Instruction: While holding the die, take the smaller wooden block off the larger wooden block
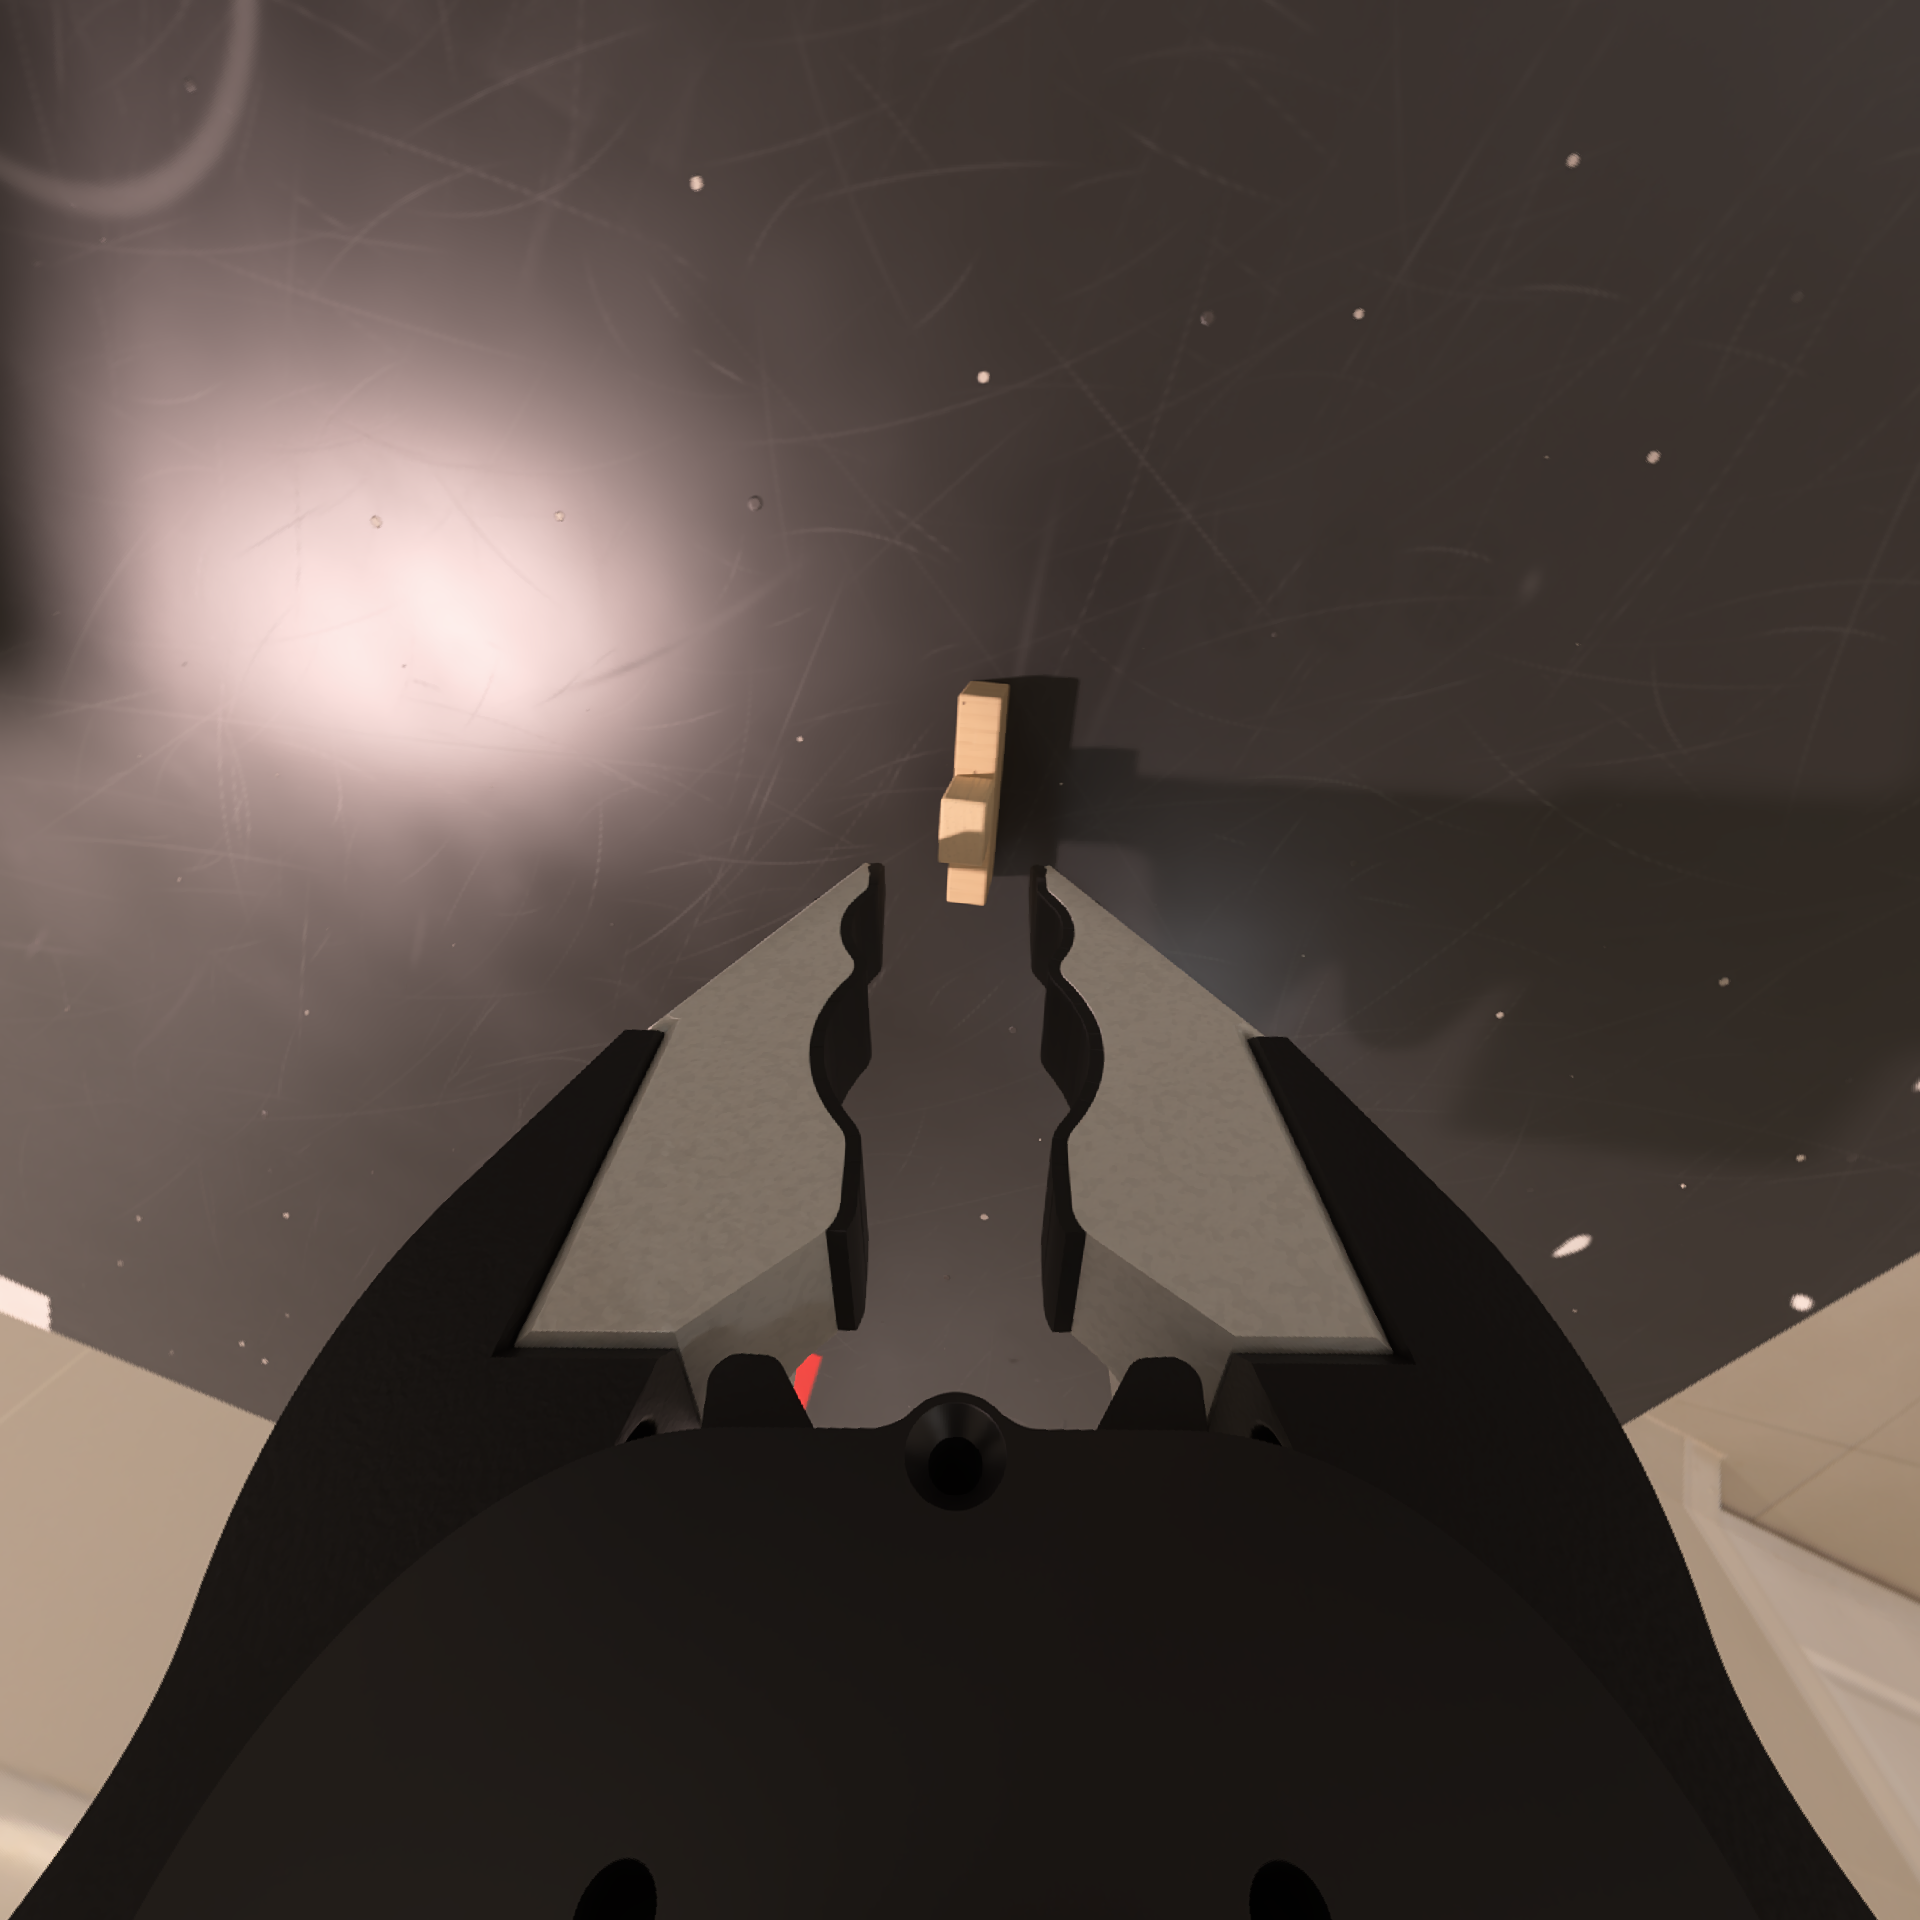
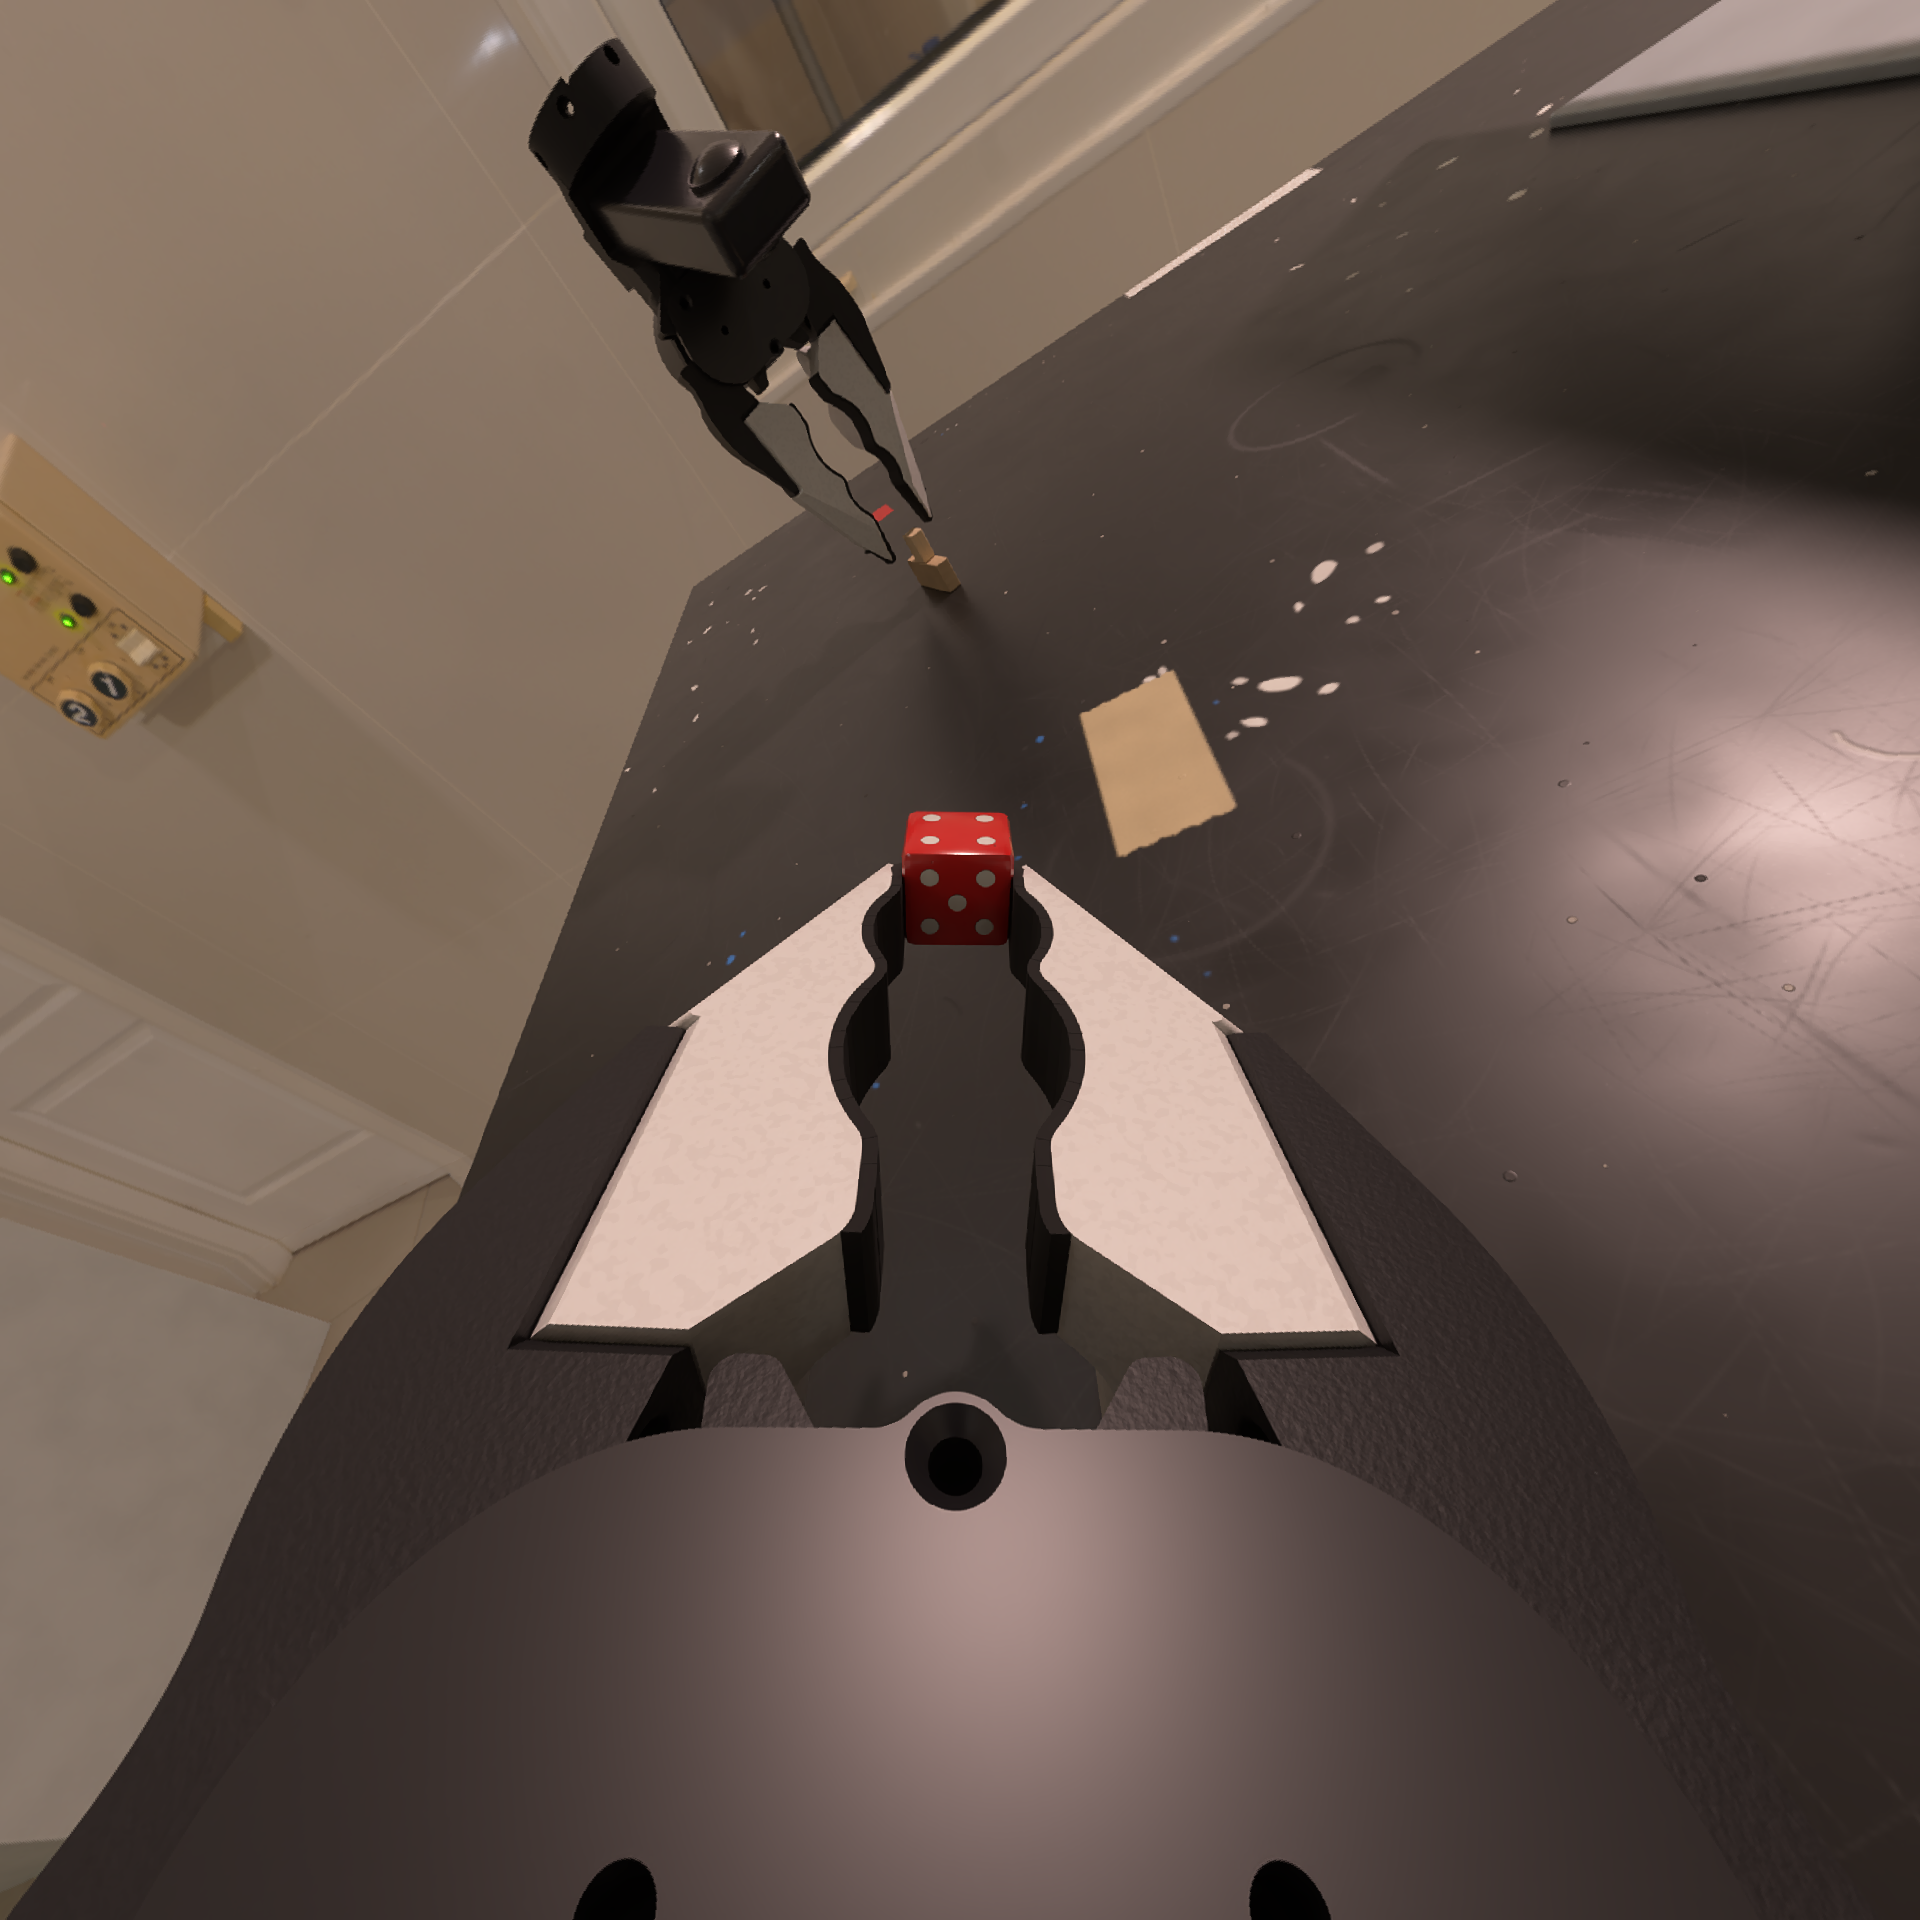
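Right gripper (image 2: 956, 883): jaws clenched on the red die (image 2: 957, 879) at the very fingertips. White pips visible on two faces of the die; it sits square between the tips, raised off the dark table (image 2: 1558, 935) beneath.

Ahead of the right gripper and off to its right side, a flat tan paper scrap (image 2: 1155, 764) lies on the table, apart from the die. White paint-like specks (image 2: 1283, 683) are scattered just past the scrap.

Left gripper (image 1: 956, 878): jaws parted, nothing between them. Gap between the tips is wider than the wooden pieces ahead. In the right wrist view the same gripper (image 2: 902, 538) hangs tilted, tips pointed down at the blocks and close above them; contact cannot be confirmed.

Directly ahead of the left fingertips, roughly centred on the gap: the larger wooden block (image 1: 982, 727), a pale elongated piece running away from the gripper. The smaller wooden block (image 1: 963, 821) rests on it at the nearer part, offset slightly toward the gripper's left. Smaller block is still on the larger one. The pair casts a dark shadow to the gripper's right.

Beyond, on the left: a bright glare patch (image 1: 416, 603) on the scratched tabletop.

On the wall to the right gripper's far left: a beige control box (image 2: 83, 613) with two green lights.
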`<state>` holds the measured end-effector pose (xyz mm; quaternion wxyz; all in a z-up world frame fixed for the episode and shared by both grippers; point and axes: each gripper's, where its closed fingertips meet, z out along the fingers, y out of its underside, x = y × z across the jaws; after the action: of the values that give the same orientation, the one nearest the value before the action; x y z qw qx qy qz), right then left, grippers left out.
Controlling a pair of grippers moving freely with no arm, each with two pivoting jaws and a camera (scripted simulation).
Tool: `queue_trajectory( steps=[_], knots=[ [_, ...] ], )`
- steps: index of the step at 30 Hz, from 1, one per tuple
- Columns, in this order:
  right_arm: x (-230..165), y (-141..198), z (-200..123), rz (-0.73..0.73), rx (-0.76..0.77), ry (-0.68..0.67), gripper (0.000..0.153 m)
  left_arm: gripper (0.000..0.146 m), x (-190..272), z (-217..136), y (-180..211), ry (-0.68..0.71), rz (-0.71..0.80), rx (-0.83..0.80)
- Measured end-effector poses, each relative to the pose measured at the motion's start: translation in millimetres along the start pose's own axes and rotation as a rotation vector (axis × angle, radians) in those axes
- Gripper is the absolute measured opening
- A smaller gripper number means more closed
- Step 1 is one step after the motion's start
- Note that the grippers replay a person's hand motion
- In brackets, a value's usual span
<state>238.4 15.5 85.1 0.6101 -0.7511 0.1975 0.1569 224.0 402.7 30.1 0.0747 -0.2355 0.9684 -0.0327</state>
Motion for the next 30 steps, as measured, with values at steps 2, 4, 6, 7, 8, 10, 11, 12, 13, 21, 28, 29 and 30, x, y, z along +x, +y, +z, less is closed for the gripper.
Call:
queue_trajectory(
  steps=[2,4,6,7,8,10,11,12,13,21,28,29,30],
  knots=[
    [0.1,0.0,0.1,-0.002,-0.001,0.001,0.019,0.022,3.2,1.8,-0.7,0.018,0.023,-0.007],
    [-0.1,-0.1,0.2,-0.004,0.0,0.002,0.019,0.016,6.6,5.3,-1.4,0.034,0.041,-0.021],
    [-0.4,-0.1,0.1,-0.007,0.002,0.002,0.019,0.015,6.6,6.0,-2.1,0.027,0.052,-0.03],
    [-0.6,-0.1,-0.1,-0.008,0.003,0.002,0.019,0.014,4.2,5.5,-3.1,0.011,0.057,-0.025],
    [-0.8,-0.2,-0.3,-0.009,0.005,0.002,0.019,0.01,-0.1,4.8,-3.7,-0.023,0.053,-0.015],
    [-1.5,-0.4,-1.0,-0.013,0.01,0.001,0.019,0.008,-6.3,2.8,-0.9,-0.07,0.04,-0.014],
    [-1.8,-0.5,-1.4,-0.014,0.012,0.0,0.019,0.008,-9.0,0.2,-0.7,-0.091,0.035,0.0],
    [-2.2,-0.5,-1.6,-0.016,0.013,0.0,0.019,0.008,-11.2,-3.8,-1.0,-0.111,0.022,0.022],
    [-2.5,-0.6,-1.9,-0.017,0.015,-0.002,0.019,0.008,-13.1,-9.4,-1.6,-0.128,0.008,0.045],
    [-3.3,-2.2,-3.5,-0.018,0.027,-0.016,0.019,0.008,-26.7,-83.0,-11.1,-0.329,0.017,0.186],
    [-3.5,-3.3,-5.4,-0.018,0.034,-0.019,0.019,0.007,6.1,-147.1,-88.8,-0.455,0.281,0.331],
    [-3.2,-3.3,-5.8,-0.017,0.034,-0.018,0.019,0.007,18.8,-148.6,-107.9,-0.461,0.358,0.342],
    [-2.9,-3.2,-6.4,-0.015,0.034,-0.017,0.019,0.007,32.5,-147.3,-127.0,-0.464,0.44,0.342]
  ],
)
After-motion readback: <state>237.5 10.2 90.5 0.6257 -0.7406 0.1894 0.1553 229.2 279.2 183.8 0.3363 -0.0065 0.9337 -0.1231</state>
